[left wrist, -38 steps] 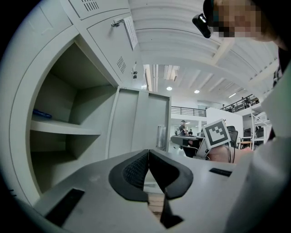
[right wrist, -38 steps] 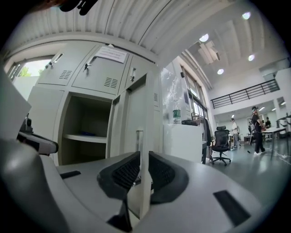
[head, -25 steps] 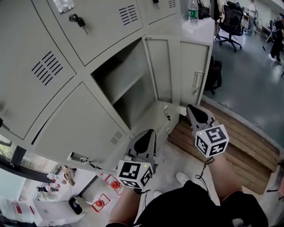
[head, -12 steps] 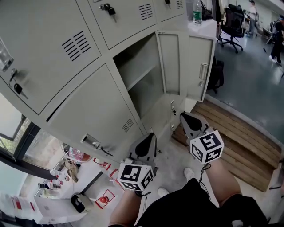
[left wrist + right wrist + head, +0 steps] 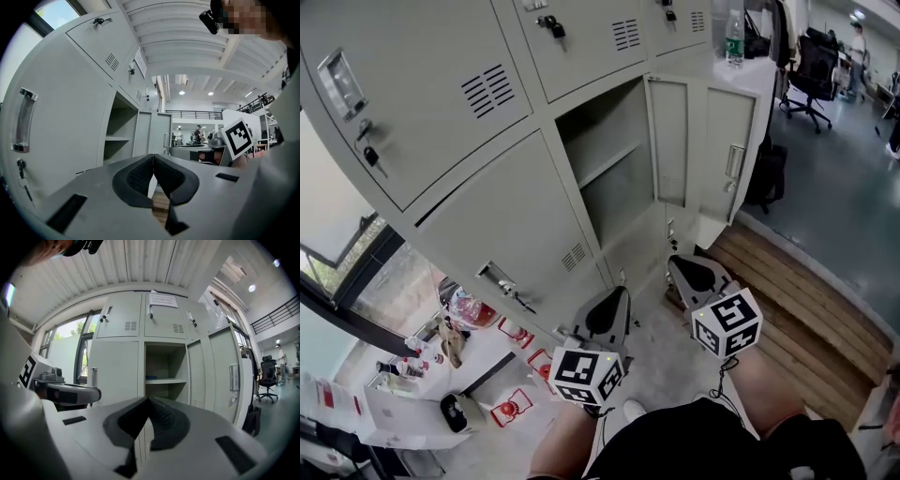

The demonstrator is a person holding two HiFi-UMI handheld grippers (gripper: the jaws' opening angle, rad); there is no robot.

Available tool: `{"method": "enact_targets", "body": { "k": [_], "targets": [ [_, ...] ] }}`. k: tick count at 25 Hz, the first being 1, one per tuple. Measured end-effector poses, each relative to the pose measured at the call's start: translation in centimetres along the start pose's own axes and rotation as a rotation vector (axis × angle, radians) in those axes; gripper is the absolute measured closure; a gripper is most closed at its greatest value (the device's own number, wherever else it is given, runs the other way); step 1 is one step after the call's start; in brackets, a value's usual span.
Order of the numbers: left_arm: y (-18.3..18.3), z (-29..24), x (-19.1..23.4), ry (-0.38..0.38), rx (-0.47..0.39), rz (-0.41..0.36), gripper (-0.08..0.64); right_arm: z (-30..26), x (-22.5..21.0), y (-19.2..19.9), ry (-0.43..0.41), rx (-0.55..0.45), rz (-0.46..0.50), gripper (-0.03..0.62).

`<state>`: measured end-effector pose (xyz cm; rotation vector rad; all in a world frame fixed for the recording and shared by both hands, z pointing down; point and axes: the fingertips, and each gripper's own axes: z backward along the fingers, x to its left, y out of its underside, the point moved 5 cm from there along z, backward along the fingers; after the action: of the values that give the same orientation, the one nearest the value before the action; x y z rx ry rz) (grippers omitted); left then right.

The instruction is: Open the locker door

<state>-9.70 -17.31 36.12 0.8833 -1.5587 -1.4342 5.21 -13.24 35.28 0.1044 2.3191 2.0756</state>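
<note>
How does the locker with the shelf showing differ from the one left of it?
The shelved locker stands open, interior and shelf exposed; the left locker is shut. The left locker's front shows a handle, key and vent slots; the shelved locker's opening shows none. Both are pale grey, in one row.

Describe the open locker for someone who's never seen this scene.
Start at the grey locker bank. Under its top row of keyed doors, right of a shut door with a handle, sits the open compartment. It alone shows a shadowed interior crossed by one shelf; the doors left of and above it are shut.
</note>
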Motion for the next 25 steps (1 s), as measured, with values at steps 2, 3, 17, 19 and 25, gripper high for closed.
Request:
{"method": "enact_targets", "body": {
  "k": [2,3,17,19,25],
  "targets": [
    [-0.2,-0.2,-1.1,-0.028,-0.009,0.002,0.543,0.6,-0.5,-0.2,-0.034,-0.001,0.003,0.538],
    [-0.3,-0.4,-1.7,-0.041,-0.012,0.003,0.543,1.0,-0.7,-0.3,-0.051,-0.001,0.005,0.538],
    [1.5,-1.4,-10.2,-0.167,-0.014,0.011,0.543,6.8,-3.6,1.2,-0.219,-0.001,0.008,0.538],
    [1.7,-1.5,-11.1,-0.178,-0.012,0.008,0.543,7.4,-4.0,1.5,-0.234,-0.002,0.004,0.538],
    [2.2,-1.0,-12.9,-0.212,-0.001,-0.003,0.543,8.6,-4.2,2.2,-0.277,-0.006,-0.010,0.538]
  ]
}}
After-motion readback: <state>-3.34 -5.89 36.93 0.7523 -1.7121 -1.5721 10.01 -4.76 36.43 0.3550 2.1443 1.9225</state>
